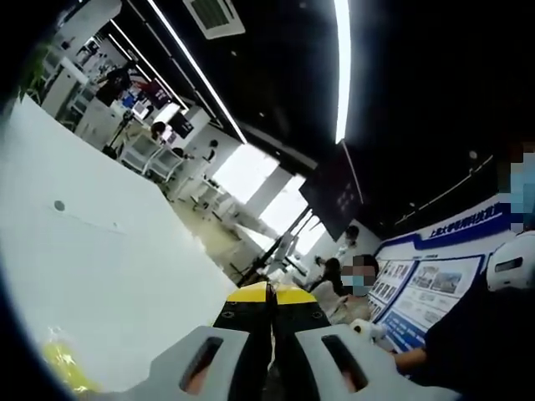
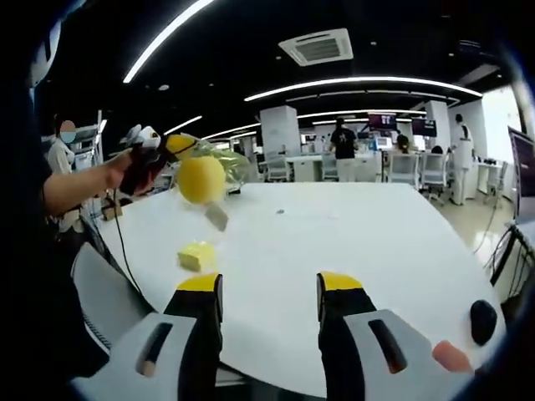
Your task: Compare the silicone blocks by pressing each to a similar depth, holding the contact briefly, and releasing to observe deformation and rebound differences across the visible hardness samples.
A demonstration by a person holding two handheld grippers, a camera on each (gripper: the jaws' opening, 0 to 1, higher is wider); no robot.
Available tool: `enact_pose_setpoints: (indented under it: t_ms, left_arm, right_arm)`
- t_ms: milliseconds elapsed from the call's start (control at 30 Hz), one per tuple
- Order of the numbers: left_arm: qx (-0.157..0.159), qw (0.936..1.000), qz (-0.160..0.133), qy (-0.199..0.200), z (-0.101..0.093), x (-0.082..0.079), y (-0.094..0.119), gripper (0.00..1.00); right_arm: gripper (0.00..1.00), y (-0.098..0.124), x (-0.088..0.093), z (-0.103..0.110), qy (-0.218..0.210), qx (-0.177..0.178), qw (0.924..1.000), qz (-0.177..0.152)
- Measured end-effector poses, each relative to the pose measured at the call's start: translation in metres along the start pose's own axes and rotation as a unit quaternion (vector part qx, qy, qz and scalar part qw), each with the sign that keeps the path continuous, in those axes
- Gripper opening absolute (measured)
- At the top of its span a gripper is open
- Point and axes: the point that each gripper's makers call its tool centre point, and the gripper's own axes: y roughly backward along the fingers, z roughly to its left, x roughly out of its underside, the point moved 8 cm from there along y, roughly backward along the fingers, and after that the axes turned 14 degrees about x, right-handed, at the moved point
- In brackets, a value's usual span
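Right gripper point(image 2: 269, 292), nearest the lens, has its jaws well apart and empty above the white table point(image 2: 351, 234). Just beyond its left jaw tip, a yellow block point(image 2: 196, 255) lies flat on the table, apart from the jaws. Farther back from the block, the left gripper point(image 2: 155, 154) is held up over the table by a hand point(image 2: 117, 171), with a yellow round thing point(image 2: 202, 179) at its tip; whether it's gripped or just in front, can't tell. In the left gripper view, the left gripper point(image 1: 269, 294) has its yellow tips pressed together, nothing visible between them, aimed off toward the room; another yellow blur point(image 1: 63, 363) sits on the table point(image 1: 109, 259) at lower left, too smeared to identify. Block looks soft, light, springy silicone, probably grippy rather than slick; best pressed on its flat top centre, jaws squarely down so it doesn't skid. Black mouse-like thing point(image 2: 482, 321) sits far from the block at the table's near edge.
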Motion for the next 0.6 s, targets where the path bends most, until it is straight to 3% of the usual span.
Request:
enact_pose_setpoints:
  t_ms: [600]
  left_arm:
    - [-0.008,0.9995,0.004,0.029,0.018,0.017,-0.005,0.00]
  right_arm:
    - [0.39,0.014,0.013,0.000,-0.006,0.014,0.9996,0.022]
